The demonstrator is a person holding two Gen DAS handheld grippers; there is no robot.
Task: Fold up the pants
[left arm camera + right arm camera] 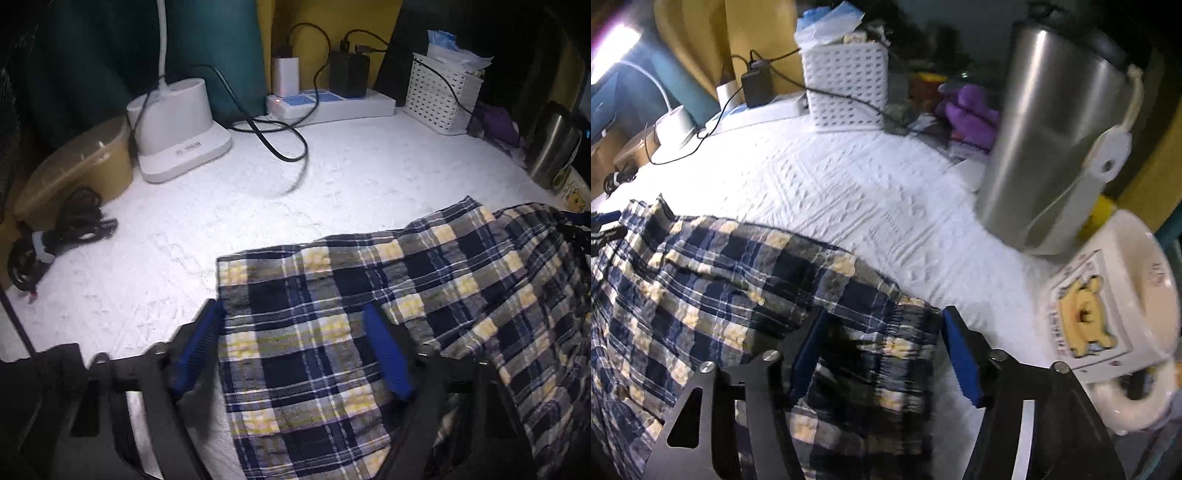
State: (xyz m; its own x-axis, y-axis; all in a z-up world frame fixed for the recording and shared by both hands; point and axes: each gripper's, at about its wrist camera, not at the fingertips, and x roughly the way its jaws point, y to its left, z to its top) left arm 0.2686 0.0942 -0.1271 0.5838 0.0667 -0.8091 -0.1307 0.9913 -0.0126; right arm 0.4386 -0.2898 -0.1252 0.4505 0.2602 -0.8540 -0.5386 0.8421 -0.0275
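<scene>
Blue pads of the left gripper [295,325] straddle the plaid pants' [369,295] hem, jaws apart; the right gripper [882,332], also spread, brackets the waistband on the white tabletop [849,184]. Risk: a sweeping fold could knock the mug [1108,314] (or steel tumbler [1045,147]) just beside it.

— Light? 
— One source: the lamp [617,48] up left, blown out to a white bar. It washes the white cloth [258,206] almost to glare; corners and back wall fall to near black.

— Sharpness? 
— Left view fairly crisp mid-frame, a cable [291,147] smeared. Right view soft all over: mug [1108,314] and plaid pants [738,280] streaked by motion.

— Edges? 
— Strong fisheye bend, dark vignette. The steel flask [1052,147] carries a bright vertical sheen.
</scene>
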